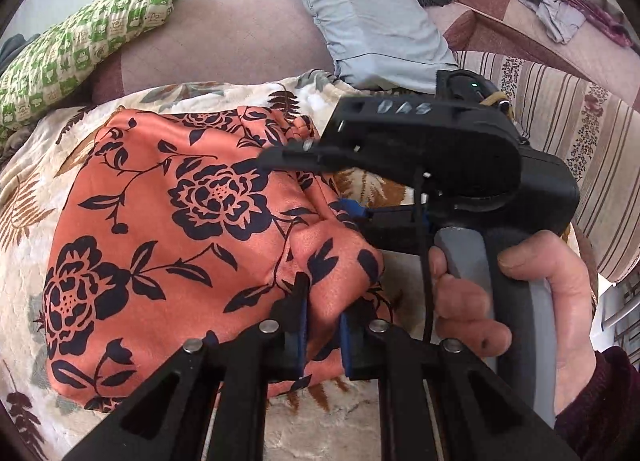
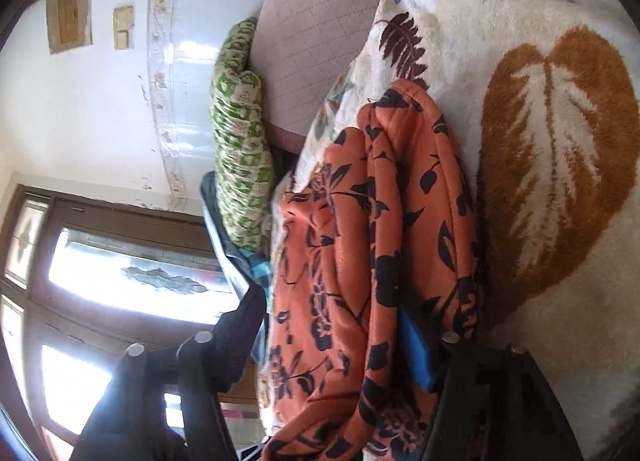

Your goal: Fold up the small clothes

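Note:
An orange garment [image 1: 168,229] with a dark flower print lies folded on a cream leaf-print blanket [image 1: 40,165]. My left gripper [image 1: 323,325] is shut on its near right corner, a fold of cloth pinched between the blue pads. My right gripper [image 1: 352,209], held by a hand [image 1: 520,293], reaches in from the right at the garment's right edge. In the right wrist view, rolled sideways, the garment [image 2: 360,261] fills the space between that gripper's wide-apart fingers [image 2: 332,345], and bunched cloth lies against its blue pad [image 2: 416,349].
A green checked pillow [image 1: 72,49] lies at the back left and a pale blue pillow [image 1: 368,9] at the back. A striped cover [image 1: 560,133] and loose clothes [image 1: 560,9] lie to the right. A wall and window [image 2: 120,269] show in the right wrist view.

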A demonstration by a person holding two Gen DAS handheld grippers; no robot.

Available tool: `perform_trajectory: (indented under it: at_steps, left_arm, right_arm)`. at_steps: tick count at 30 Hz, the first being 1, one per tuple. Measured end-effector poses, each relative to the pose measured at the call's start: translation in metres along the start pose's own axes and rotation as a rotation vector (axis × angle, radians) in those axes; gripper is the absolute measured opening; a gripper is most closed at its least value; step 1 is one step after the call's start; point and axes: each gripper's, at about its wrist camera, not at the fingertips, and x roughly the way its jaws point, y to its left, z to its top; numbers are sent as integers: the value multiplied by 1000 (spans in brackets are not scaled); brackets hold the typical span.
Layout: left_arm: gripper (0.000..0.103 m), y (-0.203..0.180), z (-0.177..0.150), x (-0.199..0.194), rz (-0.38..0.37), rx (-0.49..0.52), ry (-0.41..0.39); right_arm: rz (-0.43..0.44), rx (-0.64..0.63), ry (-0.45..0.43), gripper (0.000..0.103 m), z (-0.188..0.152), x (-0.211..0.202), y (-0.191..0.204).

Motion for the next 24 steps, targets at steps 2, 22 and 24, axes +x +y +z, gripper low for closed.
perform_trajectory:
  at_steps: [2, 22, 24]
  left_arm:
    - [11, 3, -1, 2, 1, -4, 8]
    - [13, 1, 5, -10, -189, 7, 54]
    - [14, 9, 8, -37, -180, 25, 3]
  right_arm:
    - [-50, -13, 20, 23, 1, 10, -4]
    - [-129, -44, -143, 23, 7, -50, -10]
    - [-115, -58, -203, 23, 7, -64, -5]
